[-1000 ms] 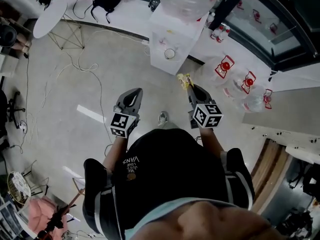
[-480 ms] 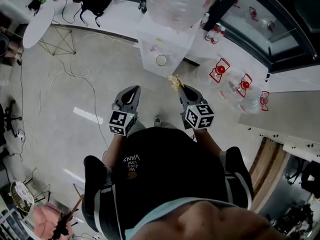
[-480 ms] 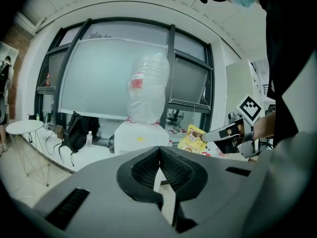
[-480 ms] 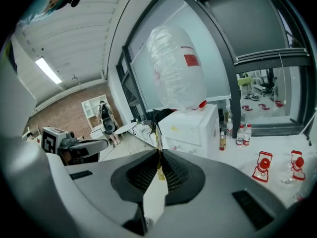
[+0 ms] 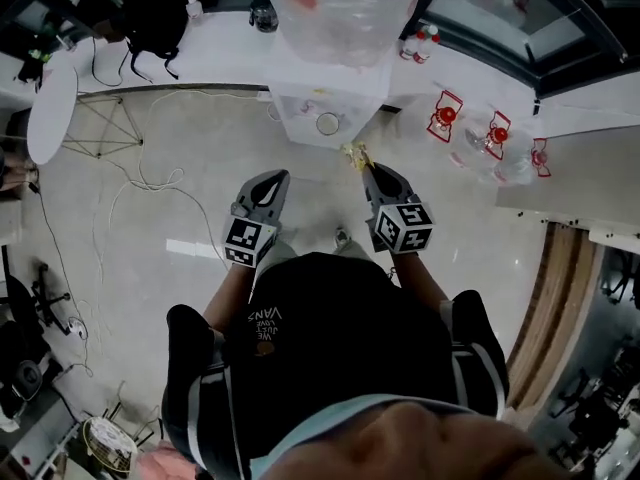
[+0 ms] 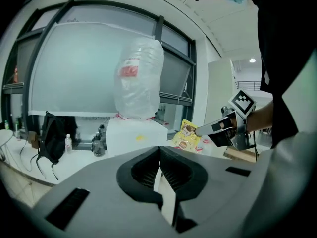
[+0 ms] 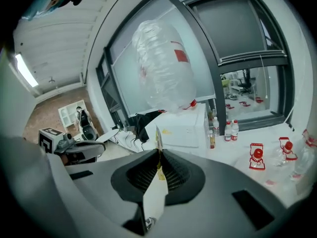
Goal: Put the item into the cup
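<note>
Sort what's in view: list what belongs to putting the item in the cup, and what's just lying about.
For the job: yellow packet, pinched in the right gripper; cup on the water dispenser; left gripper, shut and empty.
Lying about: black backpack; floor cables; clear bottles with red caps.

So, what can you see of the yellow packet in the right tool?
The yellow packet is a small flat sachet, glossy like plastic film, with brown round pictures on its face. The shut jaws of the right tool pinch one edge; the rest sticks out past their tips, roughly upright, in the air. Nothing else touches it. It is near the white water dispenser, not yet in the cup.
</note>
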Action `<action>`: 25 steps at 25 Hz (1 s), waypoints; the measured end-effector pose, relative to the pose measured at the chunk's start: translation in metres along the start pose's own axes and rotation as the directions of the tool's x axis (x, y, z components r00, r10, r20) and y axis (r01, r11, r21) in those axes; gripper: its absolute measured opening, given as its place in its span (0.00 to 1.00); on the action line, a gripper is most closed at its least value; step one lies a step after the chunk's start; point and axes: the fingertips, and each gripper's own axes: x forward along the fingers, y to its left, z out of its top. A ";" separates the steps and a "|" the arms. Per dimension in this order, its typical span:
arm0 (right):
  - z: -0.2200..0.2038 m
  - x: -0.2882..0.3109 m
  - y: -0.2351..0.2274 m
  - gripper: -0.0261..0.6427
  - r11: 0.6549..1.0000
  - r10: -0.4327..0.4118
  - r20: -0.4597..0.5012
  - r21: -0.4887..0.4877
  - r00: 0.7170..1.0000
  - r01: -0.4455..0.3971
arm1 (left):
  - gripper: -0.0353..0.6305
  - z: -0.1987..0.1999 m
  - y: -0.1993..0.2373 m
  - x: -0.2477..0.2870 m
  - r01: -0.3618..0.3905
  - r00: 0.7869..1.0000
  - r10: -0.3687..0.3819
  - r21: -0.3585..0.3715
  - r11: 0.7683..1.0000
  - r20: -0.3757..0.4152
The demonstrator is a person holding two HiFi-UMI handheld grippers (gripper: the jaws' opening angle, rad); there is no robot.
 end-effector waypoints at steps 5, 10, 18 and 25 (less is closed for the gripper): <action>-0.004 0.027 0.017 0.12 0.992 -0.116 0.022 0.044 0.993 0.115 | 0.08 -0.010 0.046 0.000 0.099 0.995 -0.097 0.045 0.994 -0.034; -0.005 0.054 0.019 0.12 0.978 -0.201 0.050 0.074 0.978 0.197 | 0.08 -0.027 0.078 0.019 0.168 0.984 -0.164 0.065 0.984 -0.068; -0.022 0.086 -0.007 0.12 0.949 -0.304 0.071 0.111 0.950 0.295 | 0.08 -0.060 0.100 0.071 0.246 0.967 -0.235 0.123 0.962 -0.095; -0.056 0.117 -0.042 0.12 0.952 -0.296 0.039 0.087 0.954 0.292 | 0.08 -0.099 0.100 0.122 0.249 0.967 -0.240 0.119 0.961 -0.091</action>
